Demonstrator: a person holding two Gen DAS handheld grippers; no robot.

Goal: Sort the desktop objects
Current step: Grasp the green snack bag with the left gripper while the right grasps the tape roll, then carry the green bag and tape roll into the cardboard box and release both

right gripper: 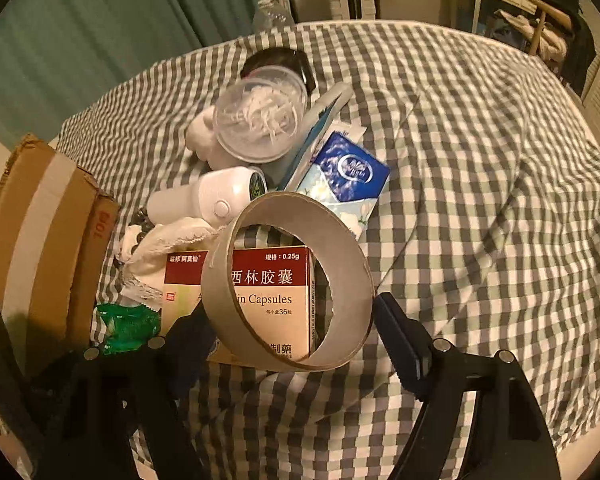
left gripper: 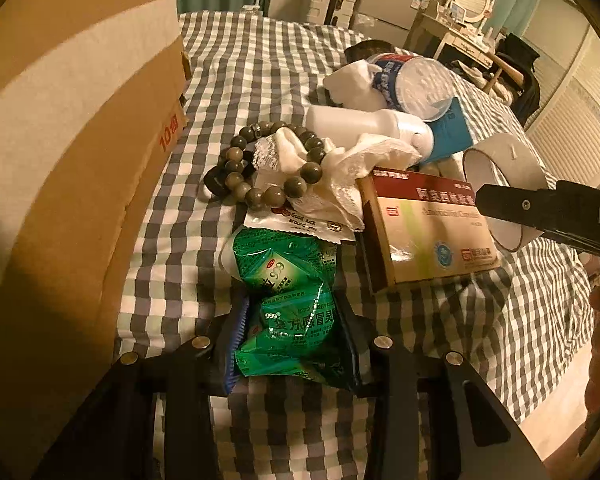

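My left gripper (left gripper: pixel 294 344) is shut on green medicine sachets (left gripper: pixel 296 320), low over the checkered cloth (left gripper: pixel 220 80). My right gripper (right gripper: pixel 296 320) has its fingers on either side of a cardboard tape ring (right gripper: pixel 288 280), which stands against a red-and-white capsule box (right gripper: pixel 268 292). The ring (left gripper: pixel 500 168) and box (left gripper: pixel 428 228) also show in the left wrist view, with the right gripper's finger (left gripper: pixel 548 208) across them. A bead bracelet (left gripper: pixel 268 160), a white cloth (left gripper: pixel 340 168) and a white bottle (left gripper: pixel 364 124) lie beyond the sachets.
A cardboard box (left gripper: pixel 68 160) stands on the left, also in the right wrist view (right gripper: pixel 40 240). A clear lidded tub (right gripper: pixel 260 120), a blue tissue pack (right gripper: pixel 348 176) and sunglasses (right gripper: pixel 280 60) lie further back. Bare checkered cloth (right gripper: pixel 480 200) spreads to the right.
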